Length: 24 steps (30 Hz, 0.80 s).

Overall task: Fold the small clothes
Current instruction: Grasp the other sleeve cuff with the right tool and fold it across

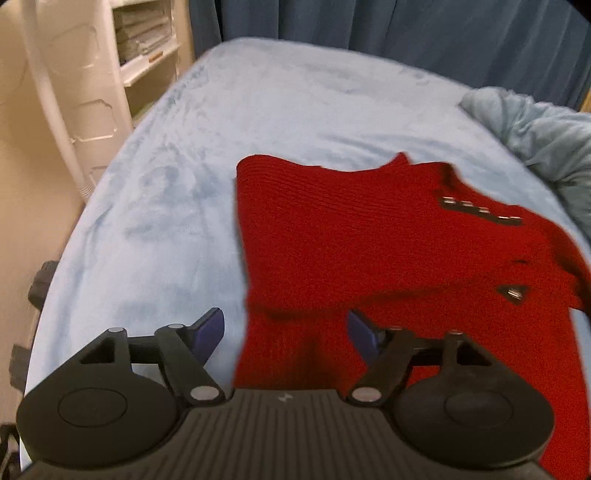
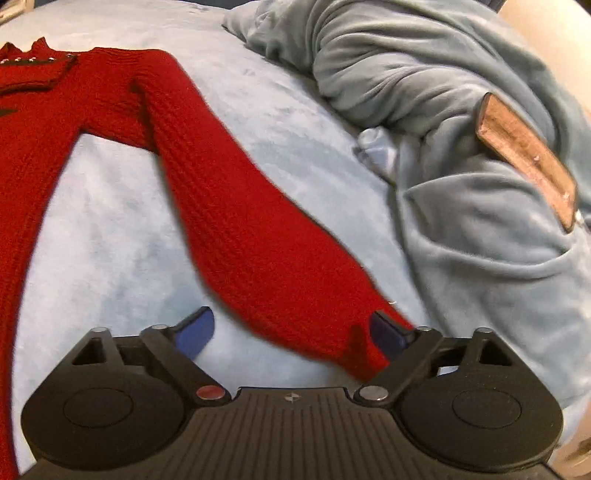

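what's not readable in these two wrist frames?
- Red sweater hem: left wrist view, hidden behind the gripper body.
- Its right side: cut off by the frame edge in that view.
- Sleeve cuff: right wrist view, partly behind the right gripper finger; contact unclear.
- Left gripper: open, but height above the fabric unclear.
- Brown patch on the grey-blue blanket: blurred.
- Shelf contents: too small, blurred.

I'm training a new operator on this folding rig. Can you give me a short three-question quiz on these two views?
1. True or false: both grippers are open.
2. What colour is the sweater?
   A. red
   B. green
   C. white
3. Which part of it lies between the right gripper fingers?

Key:
1. True; the left gripper is open too.
2. A
3. The sleeve end.
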{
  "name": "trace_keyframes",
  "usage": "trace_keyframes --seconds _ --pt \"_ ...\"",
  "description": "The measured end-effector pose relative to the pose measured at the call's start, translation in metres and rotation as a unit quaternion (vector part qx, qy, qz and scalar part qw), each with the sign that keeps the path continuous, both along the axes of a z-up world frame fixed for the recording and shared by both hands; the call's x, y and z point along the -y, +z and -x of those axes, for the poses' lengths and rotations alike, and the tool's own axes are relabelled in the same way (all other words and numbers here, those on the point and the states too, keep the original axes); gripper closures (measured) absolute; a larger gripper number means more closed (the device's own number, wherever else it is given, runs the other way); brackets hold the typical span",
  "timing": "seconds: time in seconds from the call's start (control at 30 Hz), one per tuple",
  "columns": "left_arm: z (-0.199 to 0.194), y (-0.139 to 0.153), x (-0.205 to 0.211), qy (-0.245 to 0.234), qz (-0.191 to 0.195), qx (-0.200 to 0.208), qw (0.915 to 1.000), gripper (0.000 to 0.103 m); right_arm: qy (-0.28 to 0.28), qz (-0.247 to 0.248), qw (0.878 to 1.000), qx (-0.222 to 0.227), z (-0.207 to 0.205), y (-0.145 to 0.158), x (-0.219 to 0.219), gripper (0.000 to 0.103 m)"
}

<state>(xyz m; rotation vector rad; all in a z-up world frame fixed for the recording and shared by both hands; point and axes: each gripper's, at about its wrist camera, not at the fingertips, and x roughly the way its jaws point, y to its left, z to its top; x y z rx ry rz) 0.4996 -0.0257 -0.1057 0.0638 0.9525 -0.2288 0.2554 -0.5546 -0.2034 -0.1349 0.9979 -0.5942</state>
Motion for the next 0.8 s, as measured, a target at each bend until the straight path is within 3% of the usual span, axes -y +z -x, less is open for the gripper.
trace_keyframes --seconds 0.07,0.13,0.23,0.3,0.4,0.43,0.47,0.53,0.6,0.63,0.8 --pt "0.035 0.010 -0.009 0.004 0.014 0.001 0.9999 0.022 -0.035 -0.050 0.998 0.027 0.019 0.016 0.003 0.012" --pt "0.066 0.013 -0.019 0.018 0.030 -0.006 0.9994 0.022 -0.082 -0.152 0.979 0.111 0.055 0.029 0.008 0.011" --pt "0.103 0.011 -0.035 0.060 0.050 -0.031 0.9965 0.022 -0.205 -0.306 0.900 0.232 0.100 0.019 0.024 0.011" --pt "0.121 0.009 -0.042 0.079 0.047 -0.037 0.9951 0.022 -0.289 -0.349 0.848 0.274 0.107 0.000 0.042 0.011" --pt "0.140 0.005 -0.056 0.109 0.031 -0.055 0.9920 0.022 -0.363 -0.338 0.806 0.321 0.098 -0.011 0.069 0.014" --pt "0.144 0.004 -0.062 0.118 0.032 -0.061 0.9906 0.022 -0.378 -0.329 0.798 0.336 0.093 -0.009 0.077 0.045" --pt "0.148 0.004 -0.068 0.127 0.035 -0.063 0.9892 0.022 -0.383 -0.332 0.790 0.346 0.086 -0.007 0.088 0.094" --pt "0.152 0.006 -0.080 0.140 0.037 -0.064 0.9874 0.022 -0.375 -0.347 0.793 0.332 0.069 0.004 0.105 0.093" --pt "0.154 0.009 -0.088 0.148 0.038 -0.057 0.9866 0.022 -0.323 -0.302 0.830 0.341 0.047 0.041 0.108 0.093" --pt "0.154 0.011 -0.090 0.149 0.038 -0.054 0.9867 0.022 -0.299 -0.285 0.841 0.349 0.035 0.062 0.108 0.093" --pt "0.157 0.022 -0.096 0.149 0.051 -0.026 0.9871 0.022 -0.186 -0.200 0.873 0.403 -0.044 0.181 0.085 0.093"
